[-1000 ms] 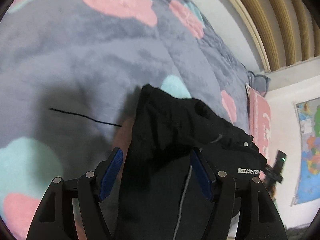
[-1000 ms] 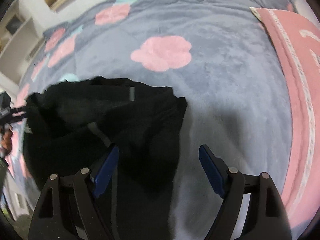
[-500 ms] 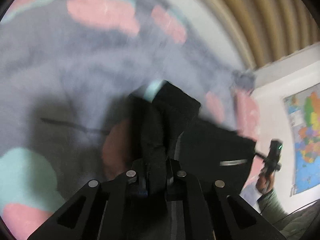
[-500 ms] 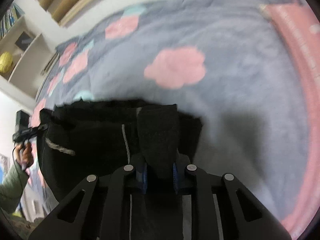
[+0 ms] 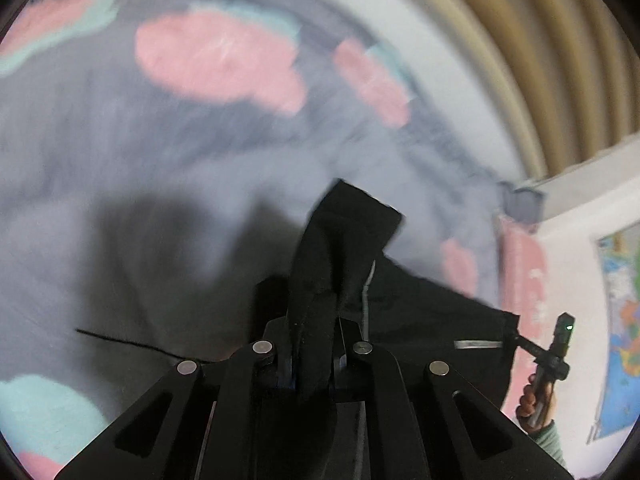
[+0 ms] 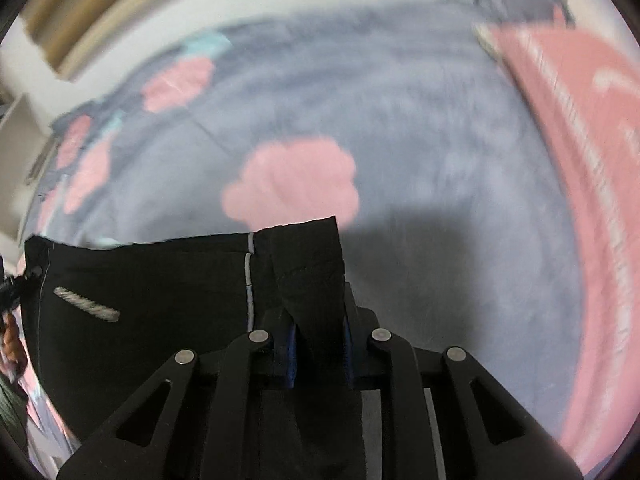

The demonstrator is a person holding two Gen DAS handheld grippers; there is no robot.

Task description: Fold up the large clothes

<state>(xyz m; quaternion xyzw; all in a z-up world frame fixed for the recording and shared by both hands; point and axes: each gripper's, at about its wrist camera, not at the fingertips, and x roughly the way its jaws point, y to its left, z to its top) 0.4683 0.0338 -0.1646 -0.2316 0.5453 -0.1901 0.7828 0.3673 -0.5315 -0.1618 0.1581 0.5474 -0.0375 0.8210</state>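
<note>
A black garment [image 5: 432, 312] with a thin white stripe and a small silver label is lifted above the bed, stretched between my two grippers. My left gripper [image 5: 314, 360] is shut on one corner of it, and a flap of cloth sticks up past the fingers. My right gripper [image 6: 318, 340] is shut on the other corner of the black garment [image 6: 152, 300]. In the left wrist view the right gripper shows at the far right edge of the cloth. Both views are motion-blurred.
A grey fleece blanket [image 5: 140, 152] with pink and teal flower shapes covers the bed [image 6: 420, 168]. A pink blanket [image 6: 592, 168] lies along the right side. A thin black cord [image 5: 128, 344] lies on the blanket. A wall map [image 5: 620, 312] hangs at right.
Both grippers closed on the garment's corners, then lifted it and pulled it taut off the blanket. The views tilted upward toward the wall.
</note>
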